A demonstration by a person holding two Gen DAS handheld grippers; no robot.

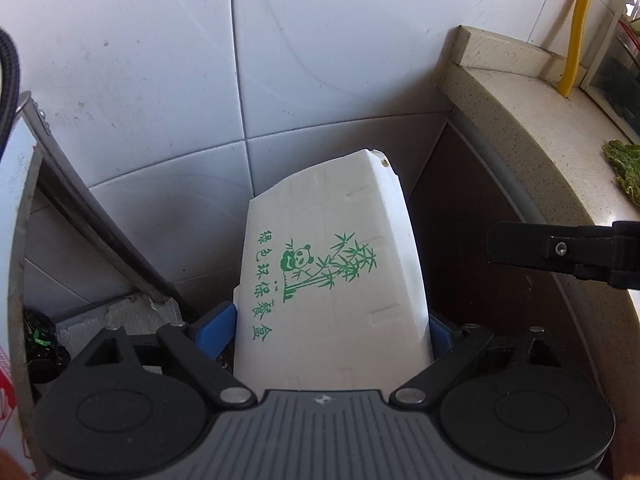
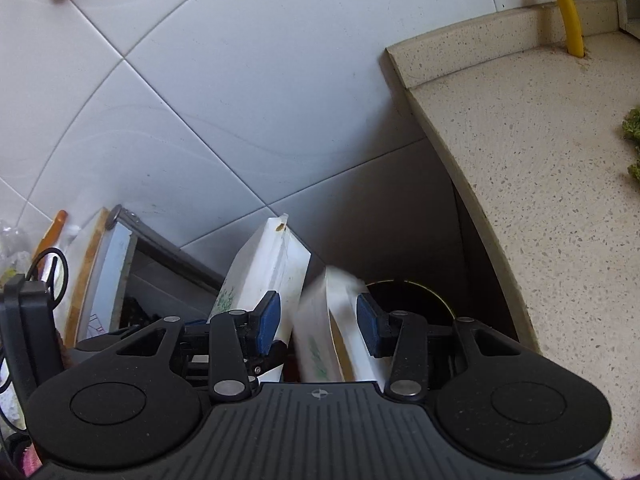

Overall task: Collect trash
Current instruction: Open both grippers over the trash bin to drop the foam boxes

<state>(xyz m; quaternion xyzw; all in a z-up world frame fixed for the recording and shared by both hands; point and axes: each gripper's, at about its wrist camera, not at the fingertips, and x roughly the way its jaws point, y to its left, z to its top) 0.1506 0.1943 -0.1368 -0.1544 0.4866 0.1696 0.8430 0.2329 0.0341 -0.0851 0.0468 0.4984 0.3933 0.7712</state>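
Left tongs (image 1: 334,330) grip a white foam meal box (image 1: 328,280), printed with a green panda and bamboo, its blue pads (image 1: 218,326) pressed on either side. The box stands tilted in the gap between a dark slanted bar (image 1: 108,236) on the left and the speckled tabletop (image 1: 532,136) on the right, in front of the white tiled wall (image 1: 160,60). Right tongs (image 2: 318,322) sit part-open around a second white box (image 2: 340,344); it looks blurred and seems to be dropping free, with the pads not clearly touching it. Behind it shows the dark round mouth of what is probably a bin (image 2: 404,300).

To do this step well, I would bring the left box over that dark opening, keep it edge-down so it slides past the one already going in, and only then spread the pads.

Most of the bin is hidden by the boxes and tongs, so how full it is cannot be judged. A green leafy scrap (image 2: 633,140) on the tabletop is cut off at the right edge, and the clutter at the far left is too unclear to name.
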